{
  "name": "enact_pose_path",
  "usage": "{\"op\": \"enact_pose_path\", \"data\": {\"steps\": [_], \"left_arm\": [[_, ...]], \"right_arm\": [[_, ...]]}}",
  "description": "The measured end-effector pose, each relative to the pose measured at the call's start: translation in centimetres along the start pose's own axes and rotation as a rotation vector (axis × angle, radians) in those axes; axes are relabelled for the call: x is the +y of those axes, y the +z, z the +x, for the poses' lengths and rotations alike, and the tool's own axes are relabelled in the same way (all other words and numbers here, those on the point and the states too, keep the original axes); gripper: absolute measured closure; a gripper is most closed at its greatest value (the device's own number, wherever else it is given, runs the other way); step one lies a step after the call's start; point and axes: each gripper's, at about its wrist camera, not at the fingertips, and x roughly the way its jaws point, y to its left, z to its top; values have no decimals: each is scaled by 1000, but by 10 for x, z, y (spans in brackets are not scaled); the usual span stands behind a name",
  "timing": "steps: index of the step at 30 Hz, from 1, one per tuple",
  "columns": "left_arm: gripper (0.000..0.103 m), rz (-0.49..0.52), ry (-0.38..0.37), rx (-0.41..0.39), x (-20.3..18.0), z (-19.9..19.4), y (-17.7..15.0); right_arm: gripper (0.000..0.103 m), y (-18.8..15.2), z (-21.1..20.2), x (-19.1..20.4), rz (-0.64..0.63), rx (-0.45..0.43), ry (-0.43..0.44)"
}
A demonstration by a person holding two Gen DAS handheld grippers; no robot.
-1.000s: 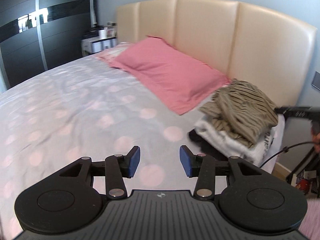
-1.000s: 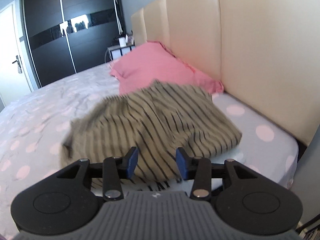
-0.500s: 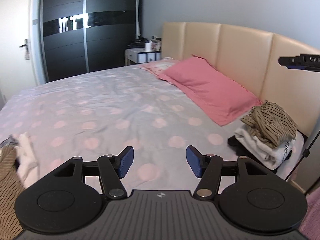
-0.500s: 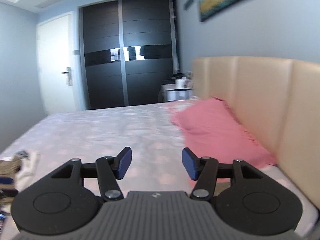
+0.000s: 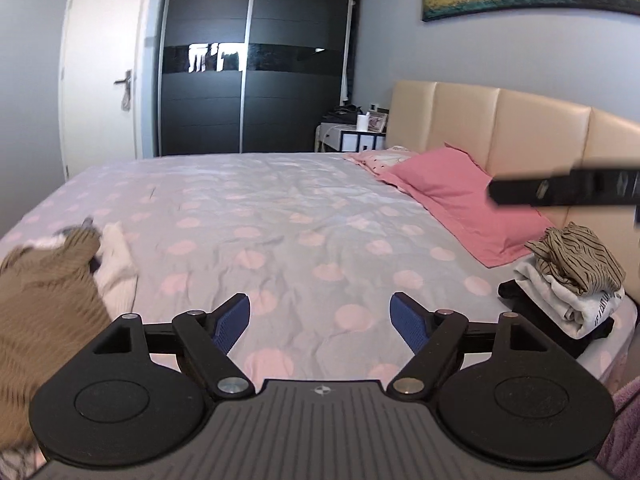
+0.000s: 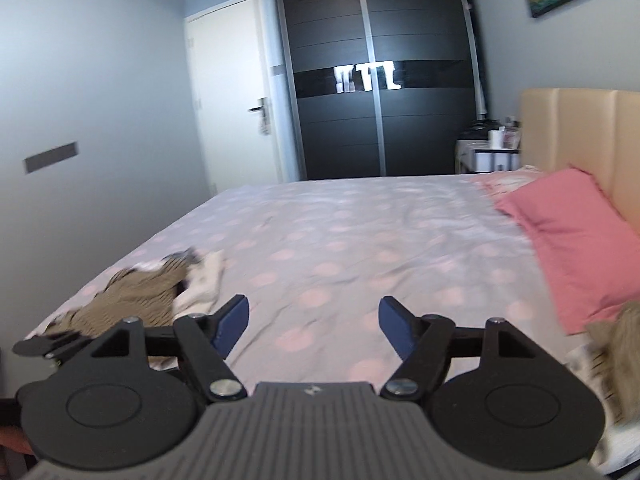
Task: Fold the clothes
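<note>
Both grippers, left (image 5: 320, 322) and right (image 6: 314, 322), are hanging wide open and empty over the bed (image 5: 280, 216), probably aiming for the unfolded heap (image 5: 44, 300) at its foot.

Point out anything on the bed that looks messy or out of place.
The unfolded clothes lie rumpled in a loose heap near the bed's foot. By the headboard, the striped top sits crumpled rather than flat on the folded stack. Both hand-held grippers are open and empty.

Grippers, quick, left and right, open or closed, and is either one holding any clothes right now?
Left gripper: open, holding nothing, above the pink-dotted grey bedsheet.
Right gripper: open, holding nothing.
</note>
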Motion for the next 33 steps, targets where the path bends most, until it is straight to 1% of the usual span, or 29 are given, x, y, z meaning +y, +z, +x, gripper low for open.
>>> {"op": "enact_pose_path", "data": {"steps": [2, 4, 6, 9, 11, 13, 15, 17, 19, 23, 26, 29, 33], "left_arm": [[24, -30, 20, -11, 9, -3, -7], [23, -53, 60, -22, 20, -5, -13], [23, -72, 96, -19, 27, -4, -17], [23, -82, 120, -21, 33, -3, -24], [21, -66, 135, -20, 33, 2, -28], [21, -32, 157, 5, 33, 10, -31], [21, -12, 189, 16, 36, 17, -36], [21, 2, 218, 25, 39, 24, -40], [21, -13, 229, 16, 42, 31, -43], [21, -25, 238, -1, 46, 43, -49], [21, -26, 227, 24, 46, 54, -55], [21, -13, 232, 52, 47, 63, -60], [21, 8, 250, 83, 49, 74, -67]], "right_arm": [[24, -20, 5, 16, 15, 0, -20], [20, -39, 7, 28, 30, -14, -46], [18, -55, 11, 35, 28, -15, -78], [13, -77, 23, 40, 7, -17, -134], [13, -91, 32, 41, 20, 6, -159], [12, -102, 45, 39, 50, 37, -172], [10, -113, 57, 39, 65, 64, -191], [10, -118, 71, 43, 39, 96, -229], [10, -119, 81, 47, 2, 97, -261], [10, -126, 95, 51, -58, 91, -260], [10, -133, 104, 50, -89, 105, -293], [10, -137, 111, 44, -79, 134, -306], [10, -144, 121, 39, -52, 159, -278]]}}
